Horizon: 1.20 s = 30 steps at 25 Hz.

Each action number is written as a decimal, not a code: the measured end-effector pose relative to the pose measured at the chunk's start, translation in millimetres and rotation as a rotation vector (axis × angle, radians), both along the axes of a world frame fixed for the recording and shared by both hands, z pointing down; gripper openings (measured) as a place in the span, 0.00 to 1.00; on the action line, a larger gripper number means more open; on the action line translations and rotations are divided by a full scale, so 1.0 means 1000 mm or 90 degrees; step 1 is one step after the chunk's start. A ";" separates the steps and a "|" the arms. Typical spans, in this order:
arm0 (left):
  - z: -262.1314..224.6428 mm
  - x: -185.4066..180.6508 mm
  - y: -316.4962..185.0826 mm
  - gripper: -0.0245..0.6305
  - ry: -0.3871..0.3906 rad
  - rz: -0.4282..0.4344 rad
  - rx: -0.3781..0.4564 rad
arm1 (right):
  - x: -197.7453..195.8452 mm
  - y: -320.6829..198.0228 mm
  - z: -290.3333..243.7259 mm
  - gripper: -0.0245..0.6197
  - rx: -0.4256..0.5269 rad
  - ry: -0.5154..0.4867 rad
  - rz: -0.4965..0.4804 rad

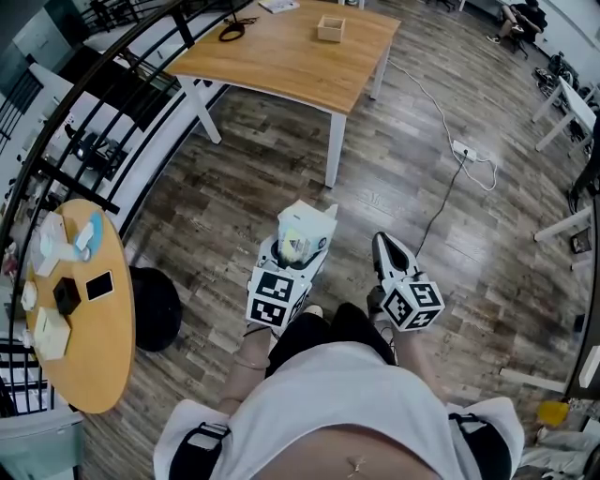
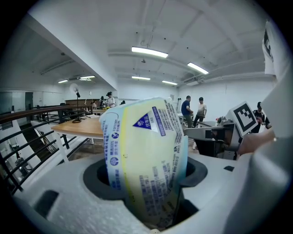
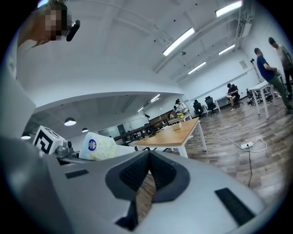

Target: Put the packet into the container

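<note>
A yellow-and-white packet (image 1: 302, 234) with blue print stands between the jaws of my left gripper (image 1: 298, 248), which is shut on it. In the left gripper view the packet (image 2: 146, 160) fills the gap between the jaws and rises above them. To its right, my right gripper (image 1: 382, 242) is shut with nothing in it; its pads (image 3: 137, 171) meet at the tip. A small open wooden container (image 1: 330, 28) sits far ahead on the rectangular wooden table (image 1: 281, 66). Both grippers hang over the floor in front of the person, well short of that table.
A round wooden table (image 1: 94, 366) at the left carries small boxes and a phone, with a black stool (image 1: 155, 307) beside it. A black railing (image 1: 94, 122) curves along the left. A power strip and cable (image 1: 464, 150) lie on the floor. People stand far off (image 2: 187, 109).
</note>
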<state>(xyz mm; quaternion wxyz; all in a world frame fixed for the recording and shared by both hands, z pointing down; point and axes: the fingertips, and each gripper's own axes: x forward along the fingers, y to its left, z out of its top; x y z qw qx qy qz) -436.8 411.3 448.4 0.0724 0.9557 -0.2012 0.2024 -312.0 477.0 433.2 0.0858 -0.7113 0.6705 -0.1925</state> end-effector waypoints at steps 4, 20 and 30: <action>0.001 -0.004 -0.002 0.51 0.005 0.001 -0.012 | -0.002 -0.002 -0.002 0.05 0.007 0.002 0.010; 0.006 0.005 -0.019 0.51 0.005 0.051 -0.011 | 0.004 -0.012 -0.005 0.05 0.028 0.037 0.066; 0.008 0.055 -0.061 0.51 0.007 0.039 -0.012 | 0.054 -0.067 -0.007 0.05 0.023 0.039 0.065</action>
